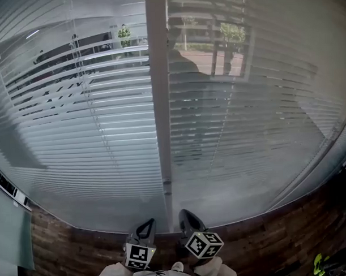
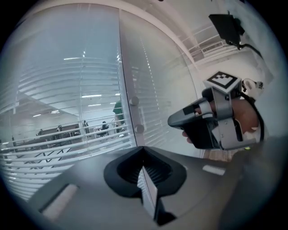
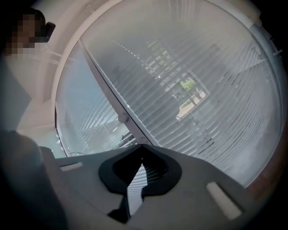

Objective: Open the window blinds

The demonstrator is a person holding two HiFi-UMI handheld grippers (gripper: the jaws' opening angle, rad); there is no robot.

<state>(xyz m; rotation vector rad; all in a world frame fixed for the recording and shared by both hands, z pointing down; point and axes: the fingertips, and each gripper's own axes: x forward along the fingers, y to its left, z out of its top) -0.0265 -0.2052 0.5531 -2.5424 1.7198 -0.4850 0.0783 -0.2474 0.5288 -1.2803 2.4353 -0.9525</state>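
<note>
Two panels of white slatted blinds hang down over the window, the left blind (image 1: 88, 137) and the right blind (image 1: 246, 121), split by an upright white frame post (image 1: 159, 107). Some slats of the left blind are tilted, and an office shows through. A thin cord (image 1: 96, 120) hangs down the left blind. My left gripper (image 1: 146, 223) and right gripper (image 1: 187, 214) are low, side by side, just below the post's foot, both shut with nothing between the jaws. In the left gripper view a hand holds the right gripper (image 2: 180, 119). Small round knobs (image 2: 133, 101) sit on the post.
A dark brick sill (image 1: 80, 251) runs under the window. A pale wall panel (image 1: 9, 225) stands at the far left. A black device (image 2: 229, 27) hangs from the ceiling at the upper right. Something green (image 1: 319, 265) lies at the bottom right corner.
</note>
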